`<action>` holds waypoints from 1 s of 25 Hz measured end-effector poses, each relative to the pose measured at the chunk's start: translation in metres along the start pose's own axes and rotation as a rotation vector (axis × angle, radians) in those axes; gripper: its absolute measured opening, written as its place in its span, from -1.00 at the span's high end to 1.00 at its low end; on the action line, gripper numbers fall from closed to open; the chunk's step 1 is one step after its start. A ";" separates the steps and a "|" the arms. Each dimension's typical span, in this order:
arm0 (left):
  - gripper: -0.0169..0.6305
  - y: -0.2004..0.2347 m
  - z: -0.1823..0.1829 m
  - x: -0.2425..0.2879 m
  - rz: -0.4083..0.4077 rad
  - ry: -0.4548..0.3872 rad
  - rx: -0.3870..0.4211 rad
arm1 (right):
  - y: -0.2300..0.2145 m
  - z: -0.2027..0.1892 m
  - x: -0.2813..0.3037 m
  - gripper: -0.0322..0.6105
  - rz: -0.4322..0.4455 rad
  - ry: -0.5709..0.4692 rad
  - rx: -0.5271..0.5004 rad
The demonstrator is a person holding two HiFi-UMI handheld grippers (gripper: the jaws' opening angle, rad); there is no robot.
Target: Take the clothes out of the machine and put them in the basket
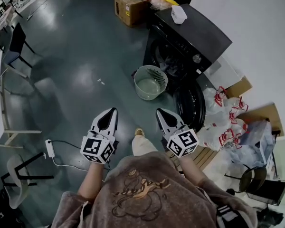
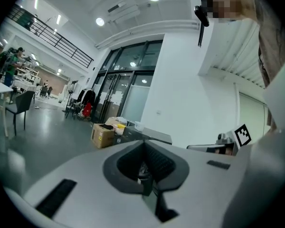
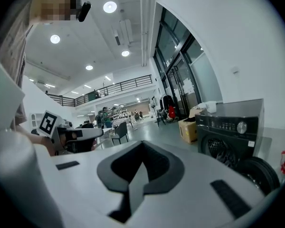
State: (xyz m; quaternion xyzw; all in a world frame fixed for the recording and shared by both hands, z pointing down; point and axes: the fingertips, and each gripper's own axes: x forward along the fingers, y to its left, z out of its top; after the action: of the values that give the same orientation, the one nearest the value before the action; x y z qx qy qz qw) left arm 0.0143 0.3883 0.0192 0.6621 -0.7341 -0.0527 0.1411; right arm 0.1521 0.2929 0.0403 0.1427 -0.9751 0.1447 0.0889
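**Head view.** The washing machine (image 1: pixel 190 37) is a dark, boxy front-loader with a glossy flat top. Its round door (image 1: pixel 190 104) hangs open. In the mouth of the drum lie the clothes (image 1: pixel 170 66), a soft crumpled heap of grey and dark cloth. Just in front of the machine, beside the open door, stands the basket (image 1: pixel 136 80). It is round, of pale green plastic, with a slatted wall. Behind the machine sits a brown cardboard box (image 1: pixel 132 6). At the machine's far side, by the white wall, lie white plastic bags (image 1: pixel 225 120) with red handles. The left gripper (image 1: pixel 113 112) and the right gripper (image 1: pixel 159 113) hang over the smooth grey floor, well apart from the machine. Both are white and pointed, and each carries 1 marker cube. The 2 fingers of each are together and hold nothing.

**Left gripper view.** The fingers of the left gripper (image 2: pixel 146 186) are pressed together, with nothing between them. This view shows the box (image 2: pixel 103 134) from the side, with the machine's flat top next to it. It also shows tall glass doors and round ceiling lamps, which the head view does not give.

**Right gripper view.** The fingers of the right gripper (image 3: pixel 135 189) are together and empty too. Only here the machine (image 3: pixel 232 132) shows its front, with a silver knob (image 3: pixel 242 127) on the panel. I cannot tell the clothes here. The basket shows only in the head view.
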 end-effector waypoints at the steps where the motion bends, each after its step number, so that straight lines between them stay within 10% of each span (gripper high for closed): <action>1: 0.93 0.003 0.005 0.016 0.000 -0.001 -0.003 | -0.012 0.006 0.008 0.91 0.001 -0.001 0.001; 25: 0.93 0.028 0.045 0.278 -0.201 0.052 0.062 | -0.198 0.063 0.117 0.91 -0.140 -0.042 0.059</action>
State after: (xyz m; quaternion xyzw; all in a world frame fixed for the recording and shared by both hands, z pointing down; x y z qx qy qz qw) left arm -0.0483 0.1126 0.0218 0.7376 -0.6614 -0.0267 0.1333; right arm 0.0936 0.0625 0.0563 0.2160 -0.9596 0.1641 0.0742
